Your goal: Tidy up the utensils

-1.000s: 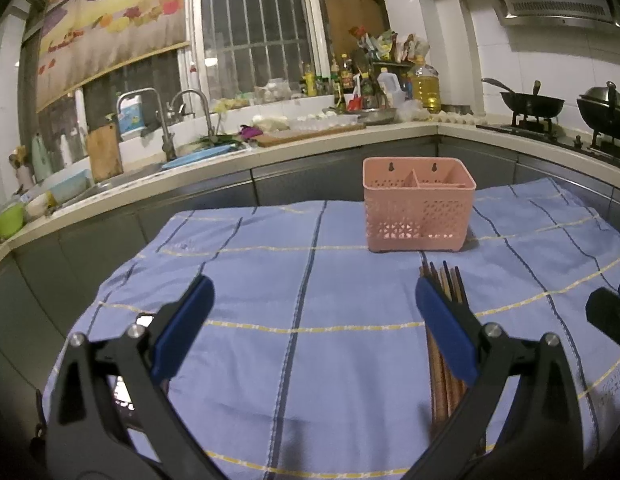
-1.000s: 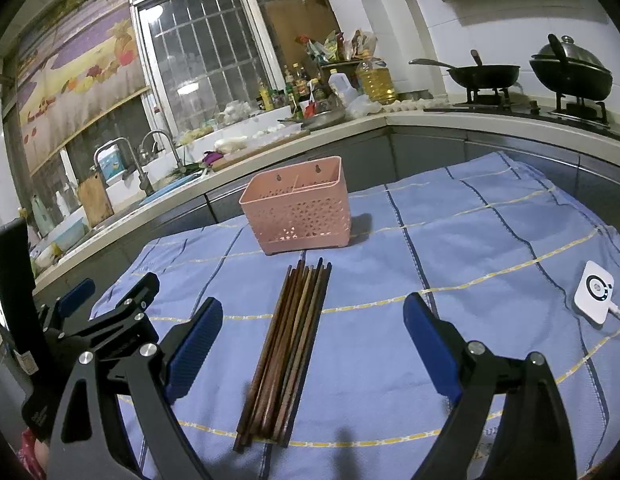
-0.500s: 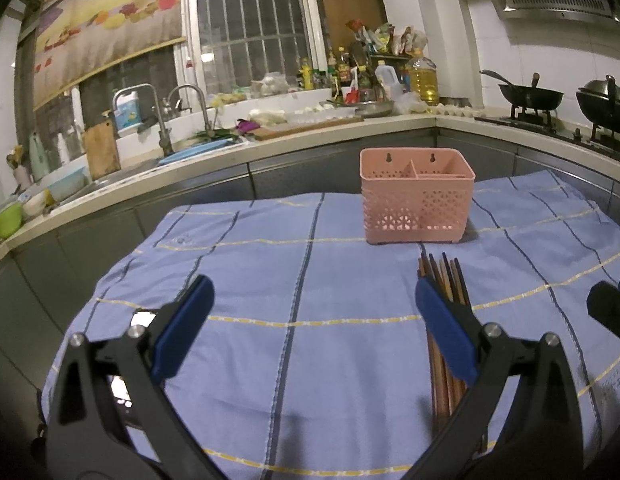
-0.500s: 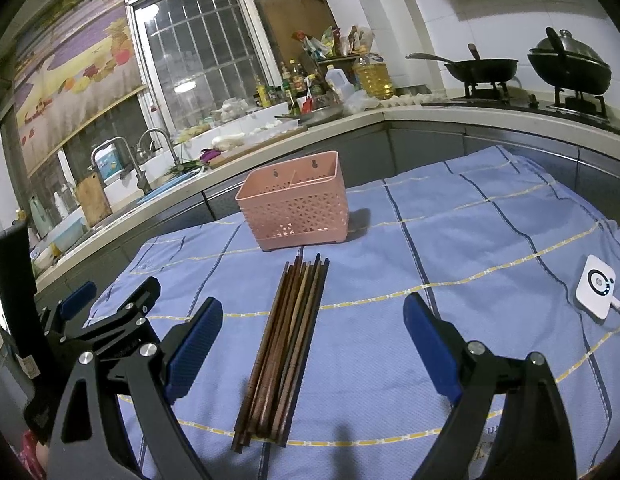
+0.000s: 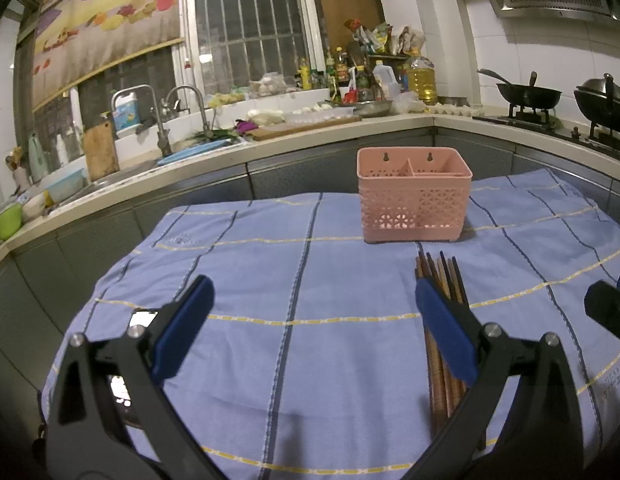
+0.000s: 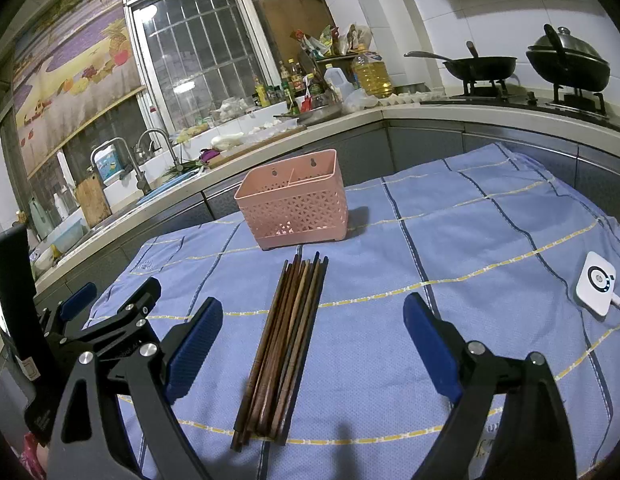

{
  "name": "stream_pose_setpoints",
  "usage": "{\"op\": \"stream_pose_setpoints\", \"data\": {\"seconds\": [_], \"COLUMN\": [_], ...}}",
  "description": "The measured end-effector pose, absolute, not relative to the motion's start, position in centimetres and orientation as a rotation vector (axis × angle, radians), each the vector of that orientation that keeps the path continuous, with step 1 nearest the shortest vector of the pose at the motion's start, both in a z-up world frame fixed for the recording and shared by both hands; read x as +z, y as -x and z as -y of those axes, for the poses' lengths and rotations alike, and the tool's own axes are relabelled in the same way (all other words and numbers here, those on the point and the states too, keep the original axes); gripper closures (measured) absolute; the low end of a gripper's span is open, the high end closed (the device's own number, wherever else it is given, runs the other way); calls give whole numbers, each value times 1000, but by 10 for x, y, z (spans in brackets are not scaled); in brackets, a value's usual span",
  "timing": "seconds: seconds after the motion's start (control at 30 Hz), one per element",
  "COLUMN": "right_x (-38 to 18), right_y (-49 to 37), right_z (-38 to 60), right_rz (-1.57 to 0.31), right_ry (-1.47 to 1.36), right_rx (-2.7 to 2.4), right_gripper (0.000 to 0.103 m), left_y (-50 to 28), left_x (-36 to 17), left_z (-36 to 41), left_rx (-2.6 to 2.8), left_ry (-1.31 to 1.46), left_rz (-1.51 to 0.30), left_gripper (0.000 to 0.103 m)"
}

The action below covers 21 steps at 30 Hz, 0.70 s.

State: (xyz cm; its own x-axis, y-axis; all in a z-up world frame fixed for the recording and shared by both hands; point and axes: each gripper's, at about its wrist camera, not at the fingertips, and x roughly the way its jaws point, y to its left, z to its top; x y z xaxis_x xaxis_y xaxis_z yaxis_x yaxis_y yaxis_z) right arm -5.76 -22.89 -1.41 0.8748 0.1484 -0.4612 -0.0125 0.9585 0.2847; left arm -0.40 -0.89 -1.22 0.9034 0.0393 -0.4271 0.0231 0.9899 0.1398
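A bundle of brown wooden chopsticks [image 6: 288,332] lies on the blue cloth, pointing toward a pink perforated holder [image 6: 294,204] with two compartments, which stands upright and empty beyond them. My right gripper [image 6: 312,316] is open and empty, hovering above the near half of the chopsticks. My left gripper [image 5: 310,300] is open and empty over bare cloth; the chopsticks [image 5: 444,280] lie under its right finger and the holder [image 5: 414,200] stands farther back on the right. The left gripper also shows at the left edge of the right wrist view [image 6: 76,300].
A blue checked cloth [image 6: 470,240] covers the table. A white square device with a cable [image 6: 596,282] lies at the right. Kitchen counters with a sink [image 5: 162,128], bottles and woks [image 6: 482,66] ring the table behind.
Both views have risen and tilted slightly; the holder and chopsticks sit a little lower in frame. Both grippers stay open and nothing on the cloth has moved.
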Motion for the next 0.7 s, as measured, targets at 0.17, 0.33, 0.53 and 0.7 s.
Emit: {"op": "stream_pose_setpoints", "data": {"seconds": [0.17, 0.33, 0.53, 0.7], "right_x": [-13, -14, -13, -13], "right_y": [57, 58, 58, 57], "right_z": [228, 229, 229, 228], "right_rz": [-499, -500, -500, -500], "right_ry": [-279, -279, -278, -279], "right_rx": [85, 85, 85, 85], "right_gripper": [13, 13, 13, 13], "left_y": [6, 6, 6, 6], "left_x": [-16, -16, -16, -16], "left_z": [15, 15, 15, 17], "left_rx": [3, 5, 4, 4], "left_ry": [-155, -153, -154, -154], "left_rz": [-435, -436, -436, -438], "left_gripper": [6, 6, 6, 6]}}
